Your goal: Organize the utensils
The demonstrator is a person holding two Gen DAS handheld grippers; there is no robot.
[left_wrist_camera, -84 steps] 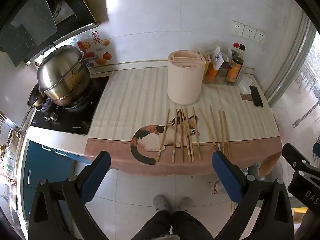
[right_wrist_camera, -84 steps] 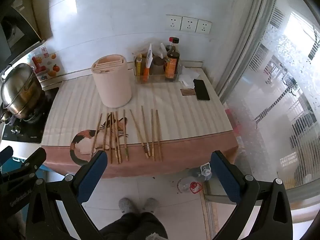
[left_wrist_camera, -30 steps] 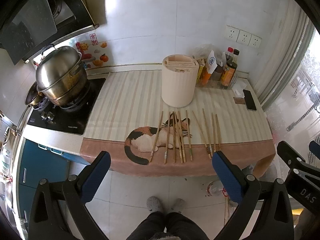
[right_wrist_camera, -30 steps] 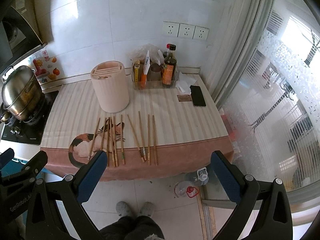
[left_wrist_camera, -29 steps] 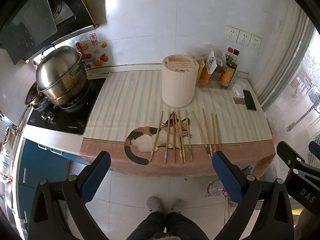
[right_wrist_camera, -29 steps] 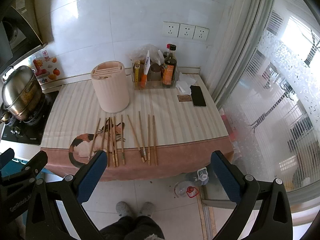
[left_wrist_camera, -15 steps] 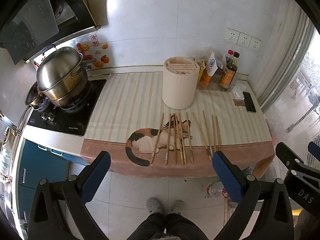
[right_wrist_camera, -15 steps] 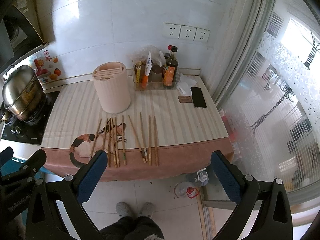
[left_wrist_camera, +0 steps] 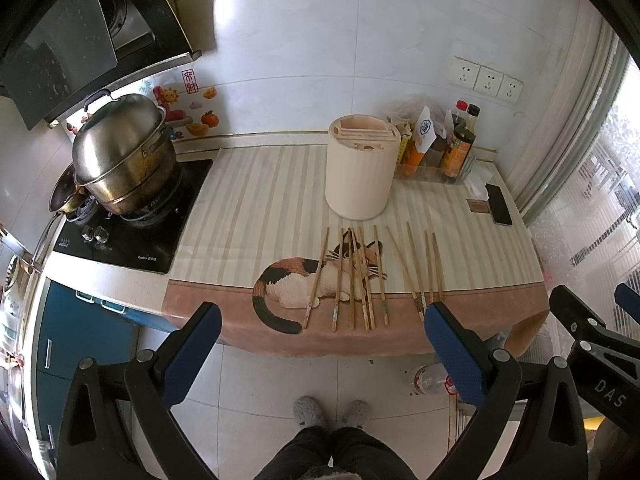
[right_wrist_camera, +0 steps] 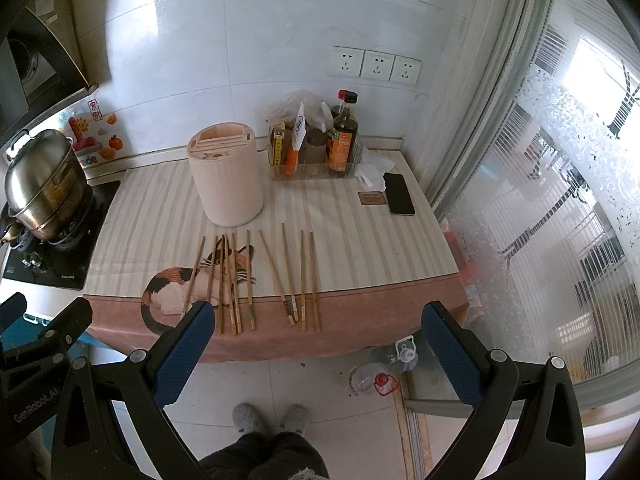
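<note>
Several wooden chopsticks lie side by side on the striped cat-print cloth, tips toward the wall. A further group of chopsticks lies just right of them. Behind stands a cream cylindrical utensil holder with slots on top. My left gripper hangs open in front of the counter edge, nothing between its blue pads. My right gripper is likewise open and empty, short of the counter.
A steel pot sits on the black hob at the left. Sauce bottles in a clear tray, a phone and tissue lie at the back right. A plastic bottle is on the floor; the person's slippered feet stand below.
Both grippers have drifted slightly toward the counter, so the chopsticks and holder sit a touch lower and larger in view. Nothing on the counter has moved.
</note>
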